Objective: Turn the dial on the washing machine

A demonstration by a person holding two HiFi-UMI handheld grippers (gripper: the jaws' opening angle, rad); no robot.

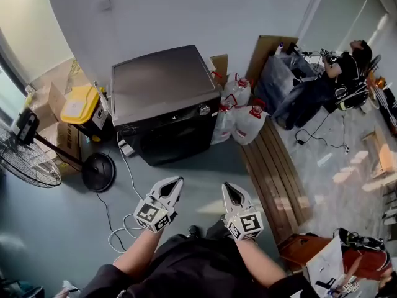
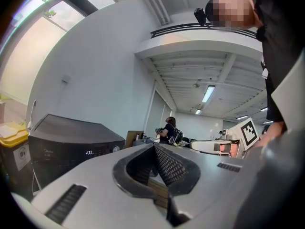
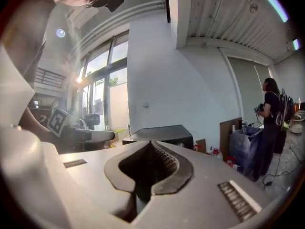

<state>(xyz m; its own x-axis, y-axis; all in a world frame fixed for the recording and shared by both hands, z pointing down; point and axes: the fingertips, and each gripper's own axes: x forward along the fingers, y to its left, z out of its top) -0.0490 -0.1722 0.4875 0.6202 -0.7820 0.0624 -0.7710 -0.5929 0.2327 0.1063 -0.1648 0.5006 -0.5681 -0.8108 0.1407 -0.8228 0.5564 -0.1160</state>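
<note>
- Washing machine point(image 1: 162, 98): dark cabinet with a flat grey top, on the floor against the white wall, well apart from both grippers. Its front is steeply foreshortened in the head view and the door is hard to make out.
- Dial point(image 1: 204, 110): small round silvery knob at the right end of the front control strip. Its markings are too small to read and nothing touches it. In the left gripper view it is a pale dot beside a lit display.
- Left gripper point(image 1: 176, 181): jaws closed tip to tip with nothing between them, pointing towards the machine. Its own body hides the machine's lower part in its view.
- Right gripper point(image 1: 227, 187): jaws likewise pressed together and empty, beside the left gripper and apart from it. Only the machine's top and upper front show over its jaws.
- Fan point(image 1: 28, 160): on a round base left of the machine, its cage cut off by the frame edge.
- Yellow-lidded bin point(image 1: 80, 107): just left of the machine, partly behind it.
- Water bottles point(image 1: 239, 113): a cluster with red caps just right of the machine; the count is unclear.
- White cable point(image 1: 121, 228): trails across the floor from the machine's side.
- Person point(image 1: 347, 67): far right, partly cut off
</note>
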